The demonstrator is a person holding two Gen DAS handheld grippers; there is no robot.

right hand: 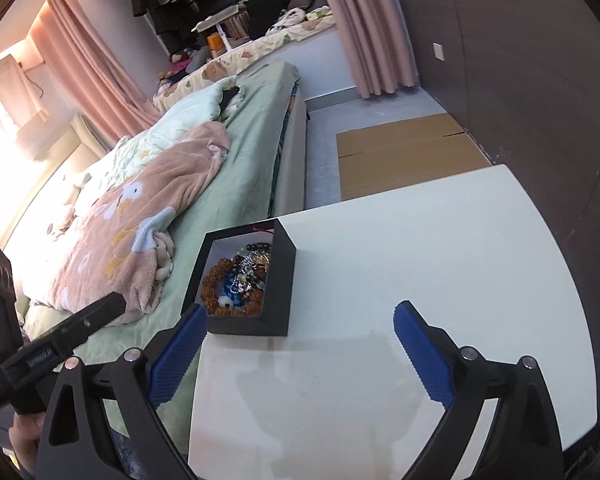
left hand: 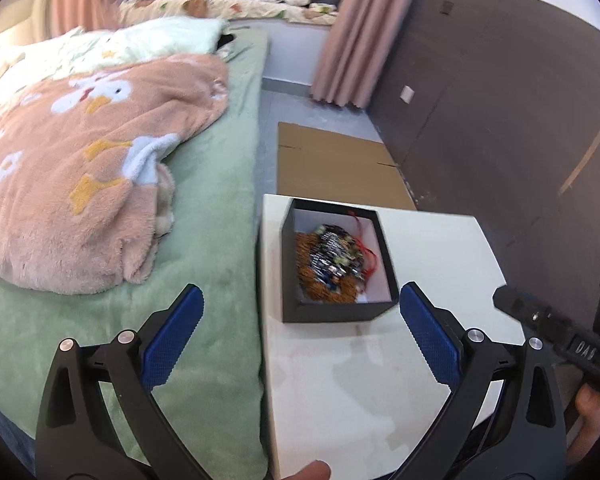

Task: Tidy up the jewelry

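Black open box (left hand: 338,308) sits at the bed-side edge of the white table (left hand: 440,248), holding the jewelry (left hand: 332,264): a tangled heap of brown bead strands, dark and silvery pieces, a blue item and red cord, all piled in one undivided space against a pale lining. Nothing lies out on the table itself. Left gripper (left hand: 300,332) hangs just short of the box's near wall, fingers spread wide and empty, one over the bed, one over the table. Right gripper (right hand: 300,344) likewise splayed and holding nothing, its left finger close by the box's near corner. Judging from this, the sorting has not yet begun, or all pieces are already gathered; I cannot tell which. A next move would likely call for a descent into the box and a fine pinch on one strand, the tangle risking several lifting together. Writing: the right gripper's body, seen from the left camera, bears small pale letters, too blurred to read surely. Green bed (left hand: 220,240) with a pink blanket (left hand: 100,160) alongside; flattened cardboard (left hand: 332,164) on the floor beyond.
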